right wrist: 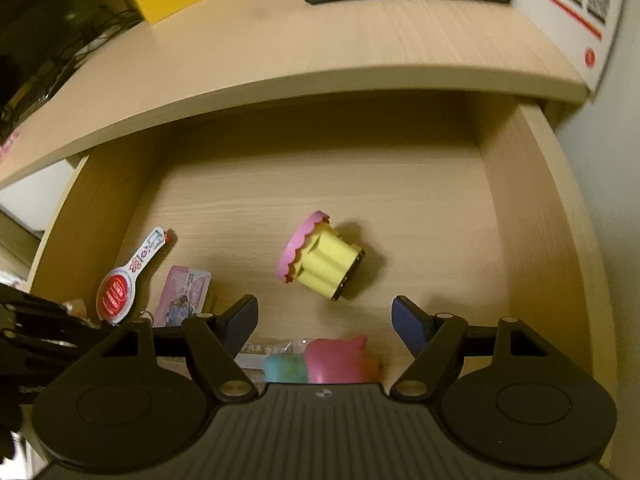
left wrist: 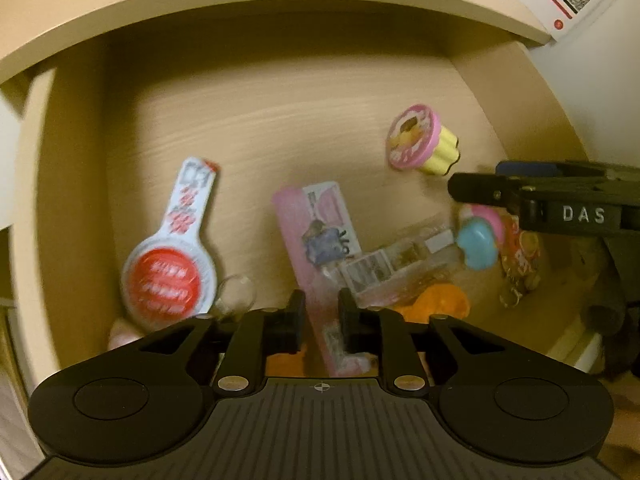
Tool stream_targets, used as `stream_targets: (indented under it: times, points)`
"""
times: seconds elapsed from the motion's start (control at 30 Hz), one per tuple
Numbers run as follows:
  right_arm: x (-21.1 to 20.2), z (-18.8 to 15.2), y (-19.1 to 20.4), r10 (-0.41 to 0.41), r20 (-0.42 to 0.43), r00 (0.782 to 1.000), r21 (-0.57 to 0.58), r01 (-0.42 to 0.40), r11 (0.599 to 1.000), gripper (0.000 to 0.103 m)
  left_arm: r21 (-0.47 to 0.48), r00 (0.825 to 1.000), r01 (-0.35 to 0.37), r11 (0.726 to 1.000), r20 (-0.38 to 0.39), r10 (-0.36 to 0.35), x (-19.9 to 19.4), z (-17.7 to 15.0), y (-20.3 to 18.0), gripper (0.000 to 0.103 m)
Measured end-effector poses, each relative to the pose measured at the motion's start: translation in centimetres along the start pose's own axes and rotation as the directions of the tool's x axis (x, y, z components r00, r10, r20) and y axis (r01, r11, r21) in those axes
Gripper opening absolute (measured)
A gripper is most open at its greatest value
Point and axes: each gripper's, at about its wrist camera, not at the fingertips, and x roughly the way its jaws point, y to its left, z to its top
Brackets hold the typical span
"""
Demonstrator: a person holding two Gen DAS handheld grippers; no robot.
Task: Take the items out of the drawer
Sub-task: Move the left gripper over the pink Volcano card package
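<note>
Your left gripper [left wrist: 320, 316] clenched on the pink card [left wrist: 316, 240], low in the open drawer [right wrist: 532, 208]; your right gripper [right wrist: 324, 320] spread wide, empty, just short of the toppled yellow cup [right wrist: 324, 260].

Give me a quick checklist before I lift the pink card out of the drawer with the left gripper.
1. Drawer open, contents reachable: ok.
2. Left gripper around the pink card: ok, a finger sits on each side of it.
3. Firm clamp on the card: cannot tell; the view is blurred and the contact is not clear.
4. Card free of neighbours: not ok; the clear packet seems to overlap its lower right edge.
5. Right gripper out of the lift path: ok, open and empty, off to the right.
6. Cupcake toy clear of both grippers: ok, lying on its side further back.
</note>
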Motion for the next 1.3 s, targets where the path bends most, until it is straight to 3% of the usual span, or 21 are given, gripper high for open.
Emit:
stream_targets:
  times: [0.07, 0.17, 0.27, 0.4, 0.47, 0.53, 0.63, 0.7, 0.8, 1.03, 1.2, 1.3]
  points:
    - [0.1, 0.0, -0.4, 0.010, -0.004, 1.000, 0.029, -0.009, 1.000, 0.074, 0.018, 0.999, 0.048, 0.999, 0.022, -0.048, 0.2, 0.8, -0.9, 0.031]
    - [0.1, 0.1, -0.8, 0.017, -0.006, 1.000, 0.057, -0.016, 0.998, 0.074, 0.067, 0.994, 0.098, 0.993, 0.032, -0.100, -0.1, 1.2, -1.9, 0.030]
    - [0.1, 0.0, -0.8, 0.016, -0.004, 1.000, 0.057, -0.016, 0.998, 0.074, 0.115, 0.999, 0.019, 0.993, 0.027, -0.022, -0.4, 0.5, -2.4, 0.030]
    - [0.2, 0.0, -0.9, 0.022, -0.008, 1.000, 0.057, -0.021, 0.998, 0.074, 0.067, 1.000, 0.004, 0.998, 0.024, -0.006, 0.3, 0.9, -1.7, 0.029]
    - [0.3, 0.0, -1.0, 0.021, -0.009, 1.000, 0.067, -0.021, 0.998, 0.074, 0.094, 1.000, -0.013, 0.996, 0.021, 0.011, 1.1, 1.4, -2.4, 0.029]
    - [0.3, 0.1, -1.1, 0.023, -0.008, 1.000, 0.075, -0.022, 0.997, 0.074, 0.127, 1.000, 0.012, 0.992, 0.021, -0.015, 1.7, 1.8, -3.4, 0.025]
    - [0.3, 0.0, -1.3, 0.025, -0.012, 1.000, 0.083, -0.023, 0.996, 0.074, 0.160, 0.998, 0.052, 0.986, 0.011, -0.055, 2.3, 2.3, -4.3, 0.030]
    - [0.3, 0.0, -1.3, 0.023, -0.012, 1.000, 0.086, -0.022, 0.996, 0.074, 0.174, 0.999, 0.044, 0.984, 0.013, -0.047, 2.6, 2.6, -4.7, 0.037]
    - [0.3, 0.1, -1.3, 0.017, -0.012, 1.000, 0.093, -0.016, 0.996, 0.074, 0.199, 0.999, 0.038, 0.979, 0.014, -0.042, 2.8, 3.1, -5.4, 0.035]
    - [0.0, 0.3, -0.6, -0.039, 0.009, 0.999, 0.059, 0.038, 0.998, 0.075, 0.107, 0.982, 0.191, 0.976, -0.020, -0.190, 4.5, 4.2, -5.9, 0.034]
    - [-2.5, -0.1, -1.0, -0.120, 0.157, 0.980, 0.036, 0.116, 0.993, 0.075, 0.209, 0.987, 0.153, 0.966, 0.007, -0.158, 4.8, 4.7, -8.6, 0.038]
    - [-2.8, -0.1, -1.1, -0.199, 0.177, 0.964, -0.001, 0.203, 0.979, 0.080, 0.247, 0.991, 0.115, 0.962, 0.038, -0.128, 4.7, 4.8, -9.9, 0.035]
